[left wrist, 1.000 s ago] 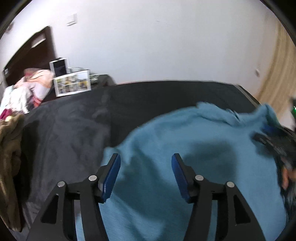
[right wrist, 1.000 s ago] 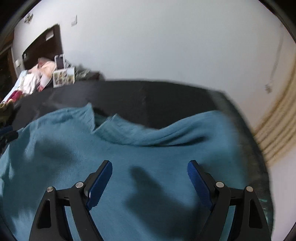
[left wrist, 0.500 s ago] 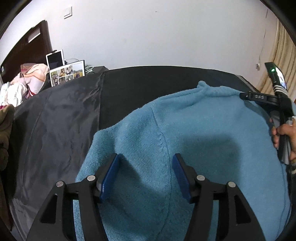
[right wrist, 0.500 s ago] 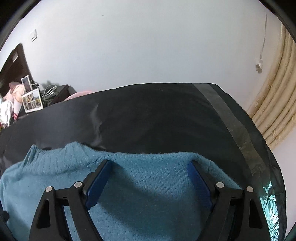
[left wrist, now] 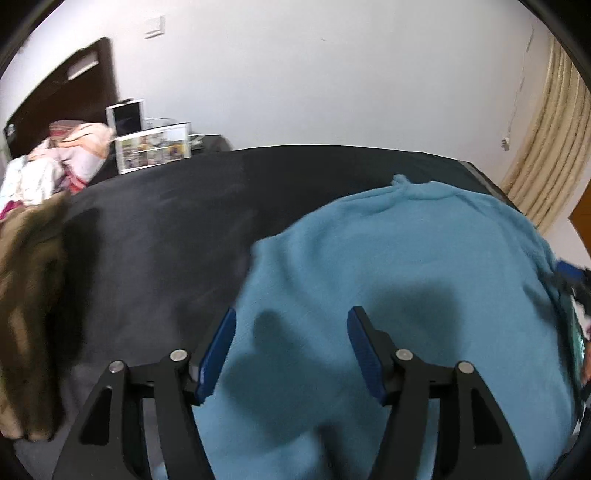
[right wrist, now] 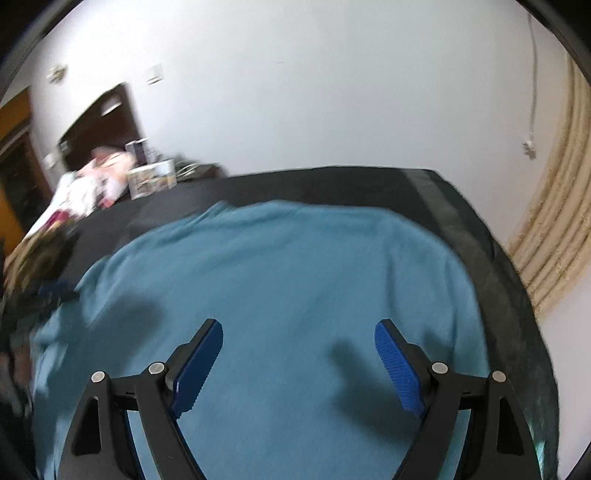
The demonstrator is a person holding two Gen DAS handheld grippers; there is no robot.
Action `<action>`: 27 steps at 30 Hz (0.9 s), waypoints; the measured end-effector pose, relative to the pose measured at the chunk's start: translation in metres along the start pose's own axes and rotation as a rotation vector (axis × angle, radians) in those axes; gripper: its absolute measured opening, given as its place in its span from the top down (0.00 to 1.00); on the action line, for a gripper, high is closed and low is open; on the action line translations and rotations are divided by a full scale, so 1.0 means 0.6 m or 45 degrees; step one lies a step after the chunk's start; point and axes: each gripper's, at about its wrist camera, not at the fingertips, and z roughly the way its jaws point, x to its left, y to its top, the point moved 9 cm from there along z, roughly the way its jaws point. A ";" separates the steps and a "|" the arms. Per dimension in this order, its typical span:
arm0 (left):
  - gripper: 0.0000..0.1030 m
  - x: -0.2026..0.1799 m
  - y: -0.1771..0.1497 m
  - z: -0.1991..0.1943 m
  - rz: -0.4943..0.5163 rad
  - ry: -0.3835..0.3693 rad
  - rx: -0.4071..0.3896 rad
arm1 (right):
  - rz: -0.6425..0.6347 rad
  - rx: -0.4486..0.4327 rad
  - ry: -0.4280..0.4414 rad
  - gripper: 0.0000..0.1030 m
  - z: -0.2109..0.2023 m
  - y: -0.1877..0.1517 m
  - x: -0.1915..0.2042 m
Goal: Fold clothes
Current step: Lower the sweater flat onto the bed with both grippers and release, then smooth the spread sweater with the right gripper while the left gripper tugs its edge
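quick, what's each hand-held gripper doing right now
left hand-held gripper: jaws opening, empty, above the blue sweater
right hand-held gripper: open, empty

Plain teal-blue knit sweater (left wrist: 406,266), darker where shadows fall across it
Black sheet (left wrist: 166,229) beneath, matte, with a greyer band (right wrist: 465,236) along its right edge in the right wrist view
Black frame and ridged royal-blue pads (left wrist: 216,354) on the left gripper (left wrist: 291,349)
Same black and royal blue on the right gripper (right wrist: 299,363)
Mottled brown and tan garment (left wrist: 29,295) at the far left
Pink, white and peach patterned bedding (left wrist: 62,162) behind it
Dark brown headboard (left wrist: 74,92)
White wall (left wrist: 314,74) with a white switch plate (left wrist: 154,27)
Cream curtain (left wrist: 550,140), vertically ribbed
Many-coloured pictures on a white-framed box (left wrist: 153,147)
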 end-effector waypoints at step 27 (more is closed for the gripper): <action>0.84 0.021 -0.165 -0.034 0.045 -0.107 0.058 | 0.101 -0.023 0.105 0.17 -0.046 -0.204 0.102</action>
